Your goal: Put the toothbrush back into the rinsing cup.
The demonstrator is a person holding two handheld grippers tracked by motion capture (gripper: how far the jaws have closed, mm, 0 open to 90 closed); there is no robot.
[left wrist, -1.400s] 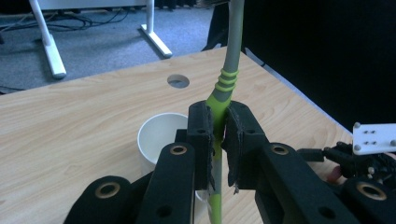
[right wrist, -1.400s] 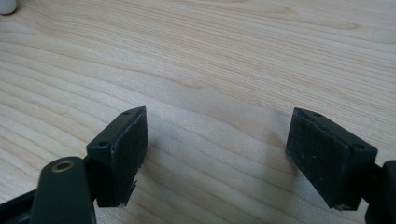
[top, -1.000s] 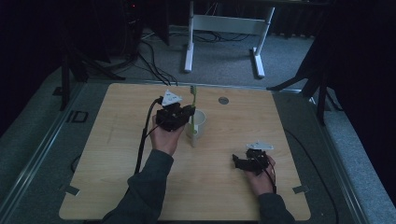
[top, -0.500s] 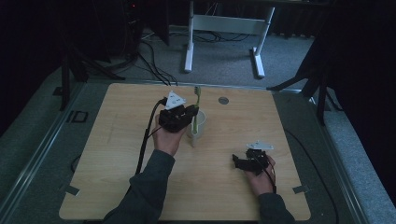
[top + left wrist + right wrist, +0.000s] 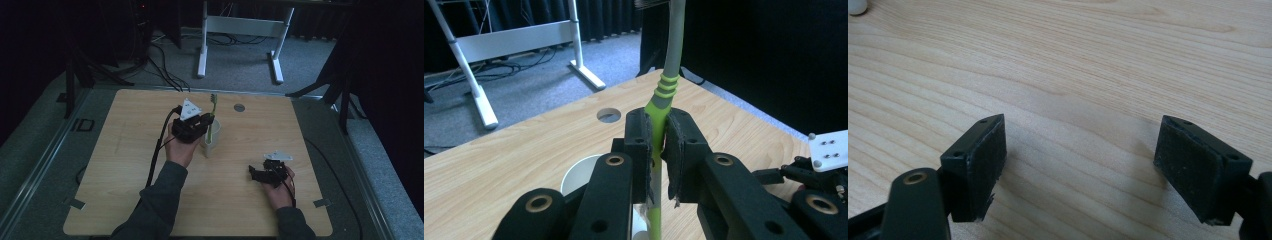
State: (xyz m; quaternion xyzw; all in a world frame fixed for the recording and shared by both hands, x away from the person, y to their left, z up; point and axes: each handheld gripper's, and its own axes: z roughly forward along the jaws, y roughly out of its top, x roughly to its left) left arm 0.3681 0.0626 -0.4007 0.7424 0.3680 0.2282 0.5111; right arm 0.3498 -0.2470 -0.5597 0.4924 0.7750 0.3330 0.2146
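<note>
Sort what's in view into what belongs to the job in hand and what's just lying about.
In the job:
- green toothbrush, clamped upright in the left gripper
- white cup, under the toothbrush

Lying about:
- right gripper, jaws open over bare wooden table
- round hole in the tabletop
- white desk frame on the floor behind

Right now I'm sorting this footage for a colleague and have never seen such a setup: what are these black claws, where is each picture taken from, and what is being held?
A person sits at a wooden table with a hand-held two-jaw gripper in each hand. The high view looks down from above. The other two come from cameras riding on each gripper, looking along its jaws. The left gripper is shut on a green toothbrush, held upright with its lower end in a white cup. The right gripper is open over bare wood with nothing between its jaws.
</note>
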